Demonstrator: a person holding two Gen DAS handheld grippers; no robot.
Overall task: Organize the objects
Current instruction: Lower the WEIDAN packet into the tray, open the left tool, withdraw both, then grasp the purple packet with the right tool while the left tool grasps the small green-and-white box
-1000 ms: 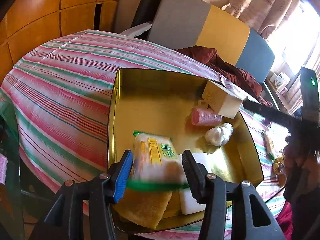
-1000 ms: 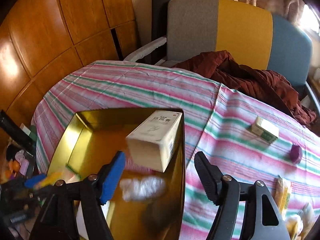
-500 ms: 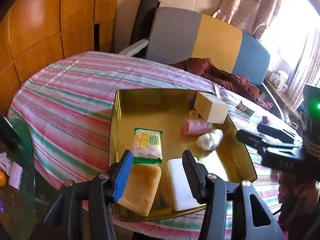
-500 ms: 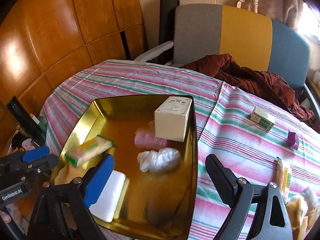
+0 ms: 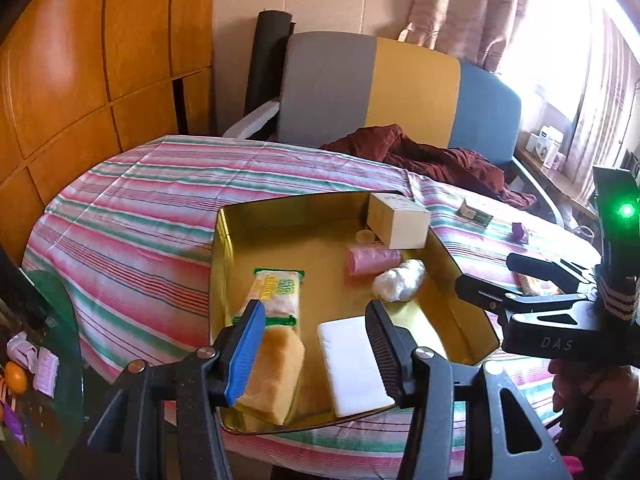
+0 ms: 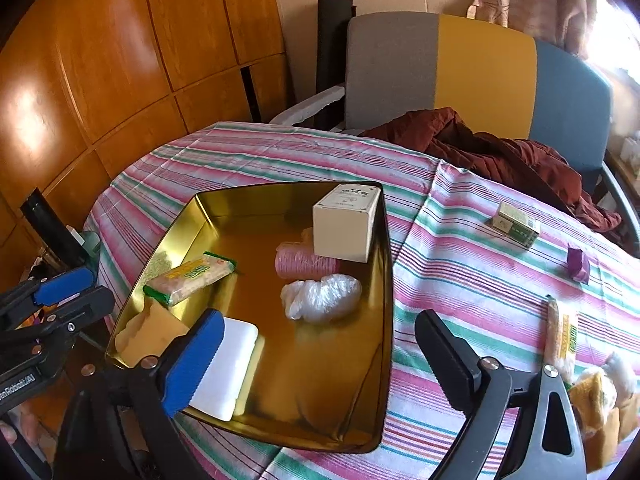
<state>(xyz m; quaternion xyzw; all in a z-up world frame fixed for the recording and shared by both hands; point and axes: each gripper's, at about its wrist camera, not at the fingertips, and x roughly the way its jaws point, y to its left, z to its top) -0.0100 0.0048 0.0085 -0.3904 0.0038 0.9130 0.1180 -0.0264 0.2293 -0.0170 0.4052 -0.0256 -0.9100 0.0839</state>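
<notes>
Both tools hang over the near edge of the desk, w/ its pink/green striped cloth. Left tool has its jaws spread wide, nothing between them, above the near-left corner of the gold tray. Right tool is also wide open and empty, over the tray's near-right corner.

In the tray: cream box at the far-right corner, pink roll just in front of it, touching. White plastic wad near the roll. Green-edged snack pack along the left wall. Yellow sponge and white block sit side by side at the near edge.

Outside the tray, on the cloth twd the desk's right side: small green/cream box, purple bit, another snack pack. At the desk's far edge, dark red cloth on the chair.
</notes>
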